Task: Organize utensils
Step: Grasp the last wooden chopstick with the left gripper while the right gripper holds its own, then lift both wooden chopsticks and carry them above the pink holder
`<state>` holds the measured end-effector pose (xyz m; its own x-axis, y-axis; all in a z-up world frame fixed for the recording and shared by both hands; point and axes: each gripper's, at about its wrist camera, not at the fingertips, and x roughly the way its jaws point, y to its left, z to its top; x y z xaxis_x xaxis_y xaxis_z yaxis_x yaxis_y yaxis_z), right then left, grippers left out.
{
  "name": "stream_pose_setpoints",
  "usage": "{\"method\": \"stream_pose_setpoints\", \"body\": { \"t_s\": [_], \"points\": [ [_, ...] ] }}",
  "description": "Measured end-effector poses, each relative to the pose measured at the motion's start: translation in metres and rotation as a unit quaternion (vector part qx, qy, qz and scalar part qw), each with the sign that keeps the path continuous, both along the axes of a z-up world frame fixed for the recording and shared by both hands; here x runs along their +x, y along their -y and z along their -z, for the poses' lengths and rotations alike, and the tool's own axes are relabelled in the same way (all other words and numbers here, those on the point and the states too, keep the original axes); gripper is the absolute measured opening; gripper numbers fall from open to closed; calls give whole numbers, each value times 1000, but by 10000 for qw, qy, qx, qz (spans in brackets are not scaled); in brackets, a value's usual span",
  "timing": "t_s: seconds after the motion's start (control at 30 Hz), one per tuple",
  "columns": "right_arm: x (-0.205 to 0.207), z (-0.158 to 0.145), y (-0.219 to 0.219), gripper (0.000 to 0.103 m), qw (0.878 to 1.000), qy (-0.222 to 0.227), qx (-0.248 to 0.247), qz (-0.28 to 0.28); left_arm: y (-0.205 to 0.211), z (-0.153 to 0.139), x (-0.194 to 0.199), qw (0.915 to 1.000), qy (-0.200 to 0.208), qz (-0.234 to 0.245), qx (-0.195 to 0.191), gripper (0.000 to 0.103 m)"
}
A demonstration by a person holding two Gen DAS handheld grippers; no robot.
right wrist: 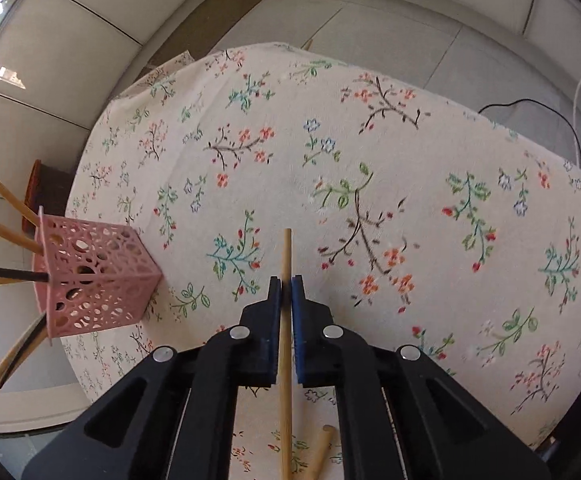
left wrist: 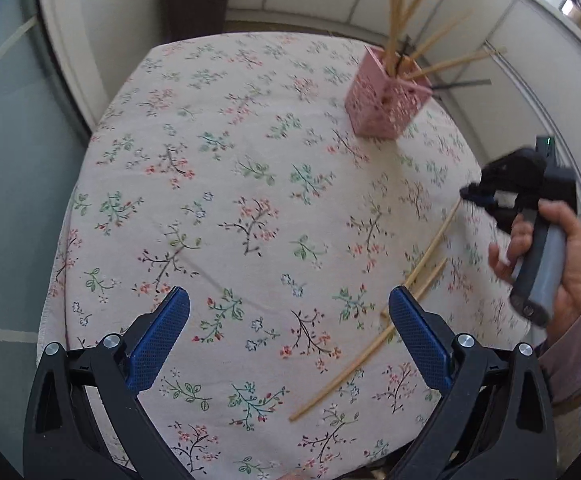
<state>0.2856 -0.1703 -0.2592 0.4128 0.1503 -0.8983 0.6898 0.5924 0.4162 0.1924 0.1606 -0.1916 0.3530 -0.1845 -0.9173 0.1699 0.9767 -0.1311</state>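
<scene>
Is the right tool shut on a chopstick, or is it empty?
Shut on one. In the right wrist view the right tool has its blue pads pressed against a bamboo chopstick that runs between them and sticks out past the tips.

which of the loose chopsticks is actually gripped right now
The chopstick clamped between the right gripper fingers, its tip pointing across the tablecloth. The other loose chopstick lies free on the cloth.

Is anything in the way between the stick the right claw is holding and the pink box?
Nothing visible blocks it. The right gripper pinches one chopstick, and only bare tablecloth lies between it and the pink holder. The sticks already inside lean away from that side.
</scene>
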Motion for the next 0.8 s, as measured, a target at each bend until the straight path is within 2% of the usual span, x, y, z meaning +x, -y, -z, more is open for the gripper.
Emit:
{"method": "stream_pose_setpoints", "body": {
  "t_s": [0.13,0.23,0.33,0.5,0.67,0.77,0.8],
  "points": [
    [-17,-27,20,6,9979,500,60,-414,49,13,-13,9941,-46,1049,258,96],
    [-34,-50,36,6,9940,867,168,-647,89,23,-24,9819,-7,1803,582,96],
    [-50,-76,54,6,9888,1228,155,-831,116,38,-31,9677,49,2301,1031,96],
    [-73,-103,72,6,9808,1672,102,-997,134,50,-33,9561,-95,2710,1109,96],
    [-82,-111,74,6,9758,1854,152,-1151,161,60,-29,9485,-238,2990,1016,96],
    [-85,-118,70,6,9721,1962,8,-1290,178,74,-28,9448,-369,3063,1104,93],
    [-83,-117,69,6,9717,1966,5,-1308,182,80,-25,9445,-417,3035,1187,86]
  ]
}}
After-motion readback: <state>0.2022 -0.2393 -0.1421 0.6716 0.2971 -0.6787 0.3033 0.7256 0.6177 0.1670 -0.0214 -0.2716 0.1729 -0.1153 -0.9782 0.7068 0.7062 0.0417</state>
